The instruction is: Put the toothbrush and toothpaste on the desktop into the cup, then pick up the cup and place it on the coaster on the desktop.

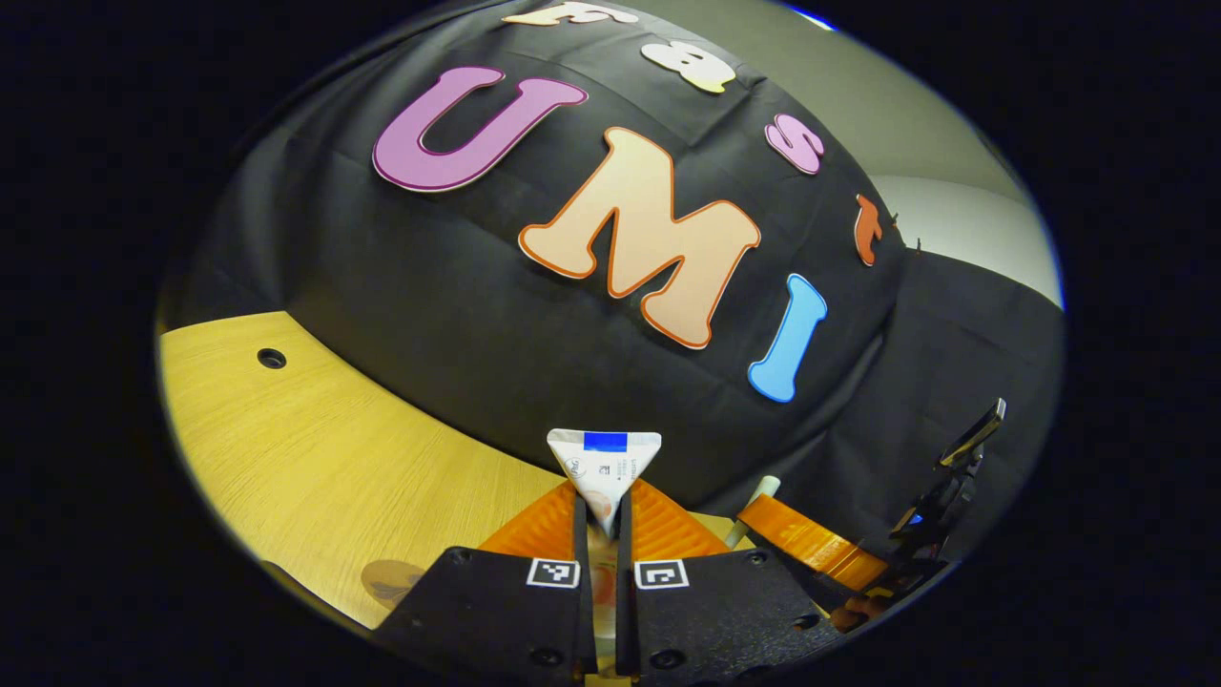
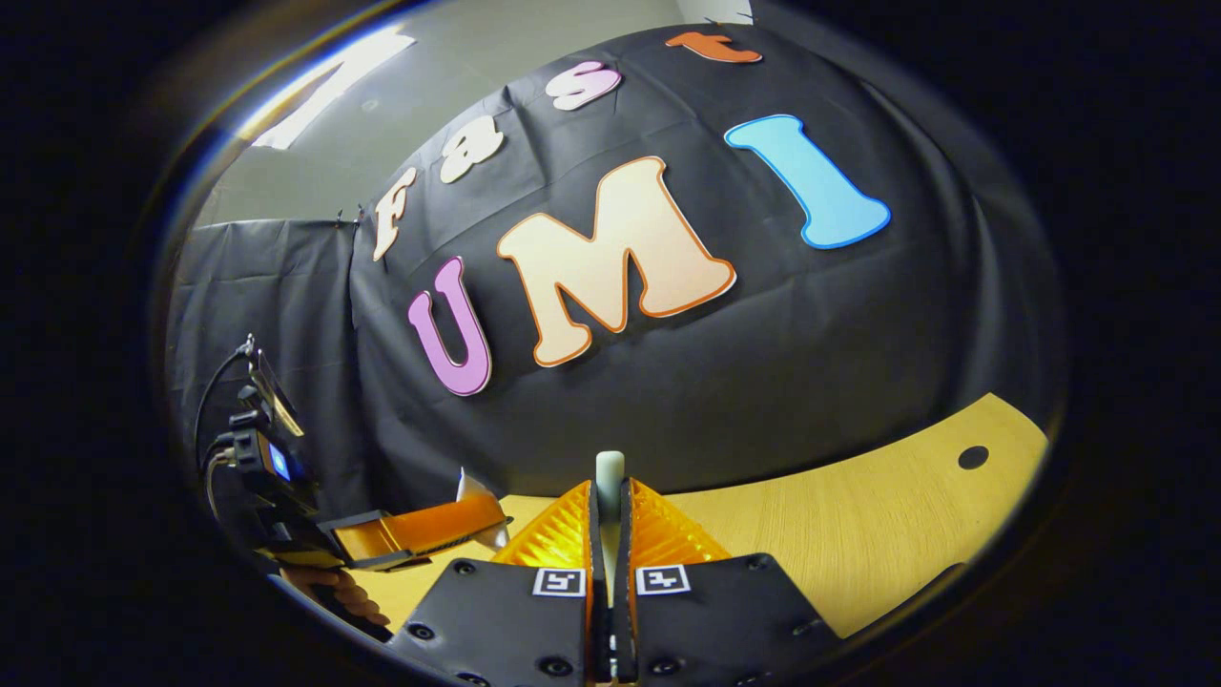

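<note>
In the left gripper view, the left gripper pinched the toothpaste between its two orange fingers, jaws pressed onto the tube. The tube's long axis ran forward along the fingers, its flat crimped end pointing away from the camera and raised above the desk. That end was white with a blue patch; the small print on it was too fine to read. Square black-and-white markers sat on the gripper's body.

In the right gripper view, the right gripper held the toothbrush, jaws closed on it. Its pale end stuck out past the fingertips, its long axis in line with the fingers. The left gripper showed at lower left, a hand under it.
</note>
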`<state>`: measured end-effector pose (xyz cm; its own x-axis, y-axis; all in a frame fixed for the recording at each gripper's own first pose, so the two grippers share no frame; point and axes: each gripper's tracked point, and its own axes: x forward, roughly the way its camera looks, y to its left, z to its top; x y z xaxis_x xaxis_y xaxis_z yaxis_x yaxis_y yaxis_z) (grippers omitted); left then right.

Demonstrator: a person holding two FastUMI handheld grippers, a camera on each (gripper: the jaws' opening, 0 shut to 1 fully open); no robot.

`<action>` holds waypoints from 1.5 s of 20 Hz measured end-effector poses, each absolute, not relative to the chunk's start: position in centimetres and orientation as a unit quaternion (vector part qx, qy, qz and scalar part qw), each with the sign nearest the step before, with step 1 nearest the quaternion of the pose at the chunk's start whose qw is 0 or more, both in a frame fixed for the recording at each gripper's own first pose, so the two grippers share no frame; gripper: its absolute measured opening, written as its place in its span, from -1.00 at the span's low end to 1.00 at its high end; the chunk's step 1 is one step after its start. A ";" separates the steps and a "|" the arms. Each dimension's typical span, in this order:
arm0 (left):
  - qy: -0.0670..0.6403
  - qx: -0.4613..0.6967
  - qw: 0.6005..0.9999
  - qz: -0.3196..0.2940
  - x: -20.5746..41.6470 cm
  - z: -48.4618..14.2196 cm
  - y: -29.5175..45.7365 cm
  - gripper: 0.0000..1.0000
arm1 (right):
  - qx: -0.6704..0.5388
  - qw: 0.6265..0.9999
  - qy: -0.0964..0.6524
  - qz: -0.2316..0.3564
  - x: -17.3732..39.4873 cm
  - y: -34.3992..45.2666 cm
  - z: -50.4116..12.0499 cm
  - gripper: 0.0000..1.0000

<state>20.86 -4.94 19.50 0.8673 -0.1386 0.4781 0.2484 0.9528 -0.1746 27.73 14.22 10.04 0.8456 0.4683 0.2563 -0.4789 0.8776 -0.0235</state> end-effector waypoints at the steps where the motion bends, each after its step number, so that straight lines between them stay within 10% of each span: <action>1: -0.239 -0.112 0.959 -0.106 21.0 19.4 -5.2 -0.87 | 0.024 0.961 -0.127 0.243 28.0 13.9 9.6 -0.92; 10: -0.242 -0.079 0.957 -0.138 21.7 18.8 -8.1 -0.87 | 0.049 0.963 -0.112 0.240 27.5 12.1 6.2 -0.74; 11: -0.238 -0.073 0.959 -0.138 21.9 18.6 -8.4 -0.87 | 0.057 0.961 -0.115 0.244 27.1 11.9 6.5 -0.58; 13: -0.234 -0.055 0.961 -0.136 22.3 18.3 -9.1 -0.87 | 0.072 0.960 -0.129 0.237 26.4 10.9 7.2 0.58; 16: -0.230 -0.033 0.962 -0.144 22.8 17.8 -10.1 -0.87 | 0.080 0.962 -0.162 0.203 25.7 8.1 8.6 0.56; 17: -0.227 -0.029 0.963 -0.143 23.1 17.5 -10.2 -0.87 | 0.083 0.964 -0.167 0.191 25.7 7.0 8.8 0.89; 30: -0.194 -0.006 0.974 -0.116 25.9 13.8 -11.3 -0.79 | 0.122 0.972 -0.154 0.130 24.9 0.0 6.9 0.90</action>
<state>25.85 -11.27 13.84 0.8983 -0.2230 0.3786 0.2279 0.9731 0.0325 24.87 -0.01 6.89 0.9186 0.2155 0.3312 -0.2909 0.9360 0.1979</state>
